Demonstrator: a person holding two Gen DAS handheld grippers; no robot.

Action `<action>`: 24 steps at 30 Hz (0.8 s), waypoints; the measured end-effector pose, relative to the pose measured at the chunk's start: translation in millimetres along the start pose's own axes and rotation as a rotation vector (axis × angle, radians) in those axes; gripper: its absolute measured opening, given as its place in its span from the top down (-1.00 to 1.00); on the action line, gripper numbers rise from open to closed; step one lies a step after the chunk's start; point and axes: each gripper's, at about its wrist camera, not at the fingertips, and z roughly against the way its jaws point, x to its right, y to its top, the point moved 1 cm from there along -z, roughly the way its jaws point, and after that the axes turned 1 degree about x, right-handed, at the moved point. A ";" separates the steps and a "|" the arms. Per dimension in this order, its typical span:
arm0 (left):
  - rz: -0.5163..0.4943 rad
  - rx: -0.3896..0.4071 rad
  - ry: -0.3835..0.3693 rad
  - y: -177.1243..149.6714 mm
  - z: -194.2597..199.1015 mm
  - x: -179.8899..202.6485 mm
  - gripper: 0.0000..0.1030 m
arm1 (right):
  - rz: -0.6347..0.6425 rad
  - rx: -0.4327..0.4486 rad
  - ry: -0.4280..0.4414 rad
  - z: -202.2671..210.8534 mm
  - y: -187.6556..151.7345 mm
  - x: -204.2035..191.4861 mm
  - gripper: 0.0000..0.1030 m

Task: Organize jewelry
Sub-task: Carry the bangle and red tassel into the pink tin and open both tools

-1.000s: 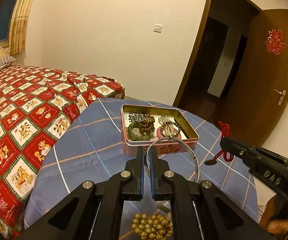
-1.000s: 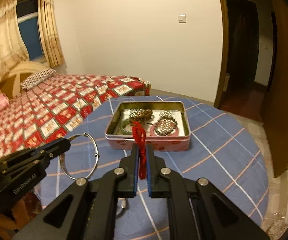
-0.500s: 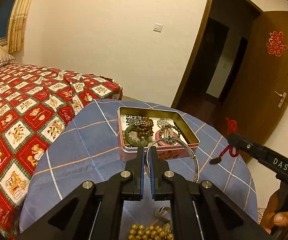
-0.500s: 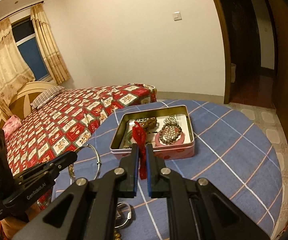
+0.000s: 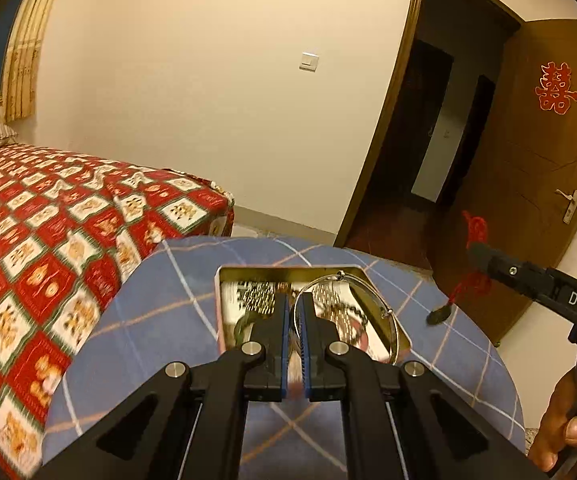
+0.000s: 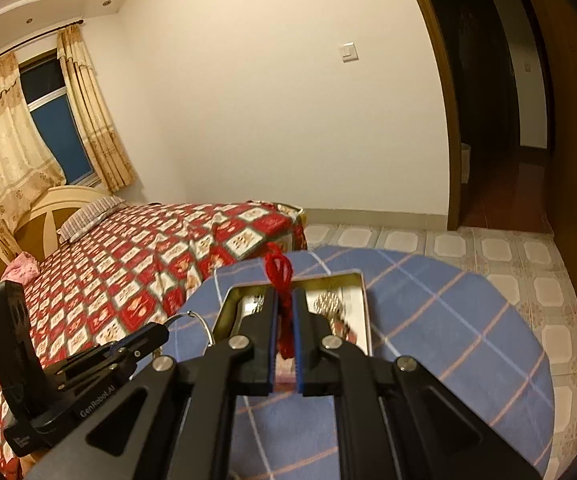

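Note:
My left gripper (image 5: 295, 300) is shut on a thin silver bangle (image 5: 384, 312) and holds it over the open pink tin box (image 5: 224, 280) with beaded bracelets inside. My right gripper (image 6: 284, 296) is shut on a red cord necklace (image 6: 278, 270). From the left wrist view the cord (image 5: 474, 232) hangs from the right gripper (image 5: 478, 254), with a dark pendant (image 5: 440, 315) dangling right of the tin. The tin (image 6: 362, 292) lies just beyond the right fingertips. The left gripper (image 6: 160, 330) shows at the lower left with part of the bangle (image 6: 202, 322).
The tin sits on a round table with a blue checked cloth (image 5: 160, 320). A bed with a red patterned cover (image 5: 48, 240) lies to the left. A wooden door (image 5: 548, 160) stands open at the right. The tiled floor (image 6: 508, 256) lies beyond the table.
Both grippers have moved forward toward the tin and tilted up. The bangle is now over the tin. The gold beads on the near table have dropped out of view.

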 end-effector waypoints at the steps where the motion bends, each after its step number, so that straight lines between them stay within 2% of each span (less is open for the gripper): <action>1: -0.001 -0.002 -0.002 2.0 -5.7 0.4 0.93 | -0.006 -0.003 0.001 -6.9 2.8 2.1 0.82; 11: -0.019 -0.068 0.020 0.5 -67.4 -0.4 0.93 | -0.076 -0.096 0.016 -72.6 -0.1 28.5 0.82; 24: -0.031 -0.162 0.085 -14.9 -123.1 -10.8 0.93 | -0.094 -0.222 -0.007 -127.1 -21.0 54.1 0.81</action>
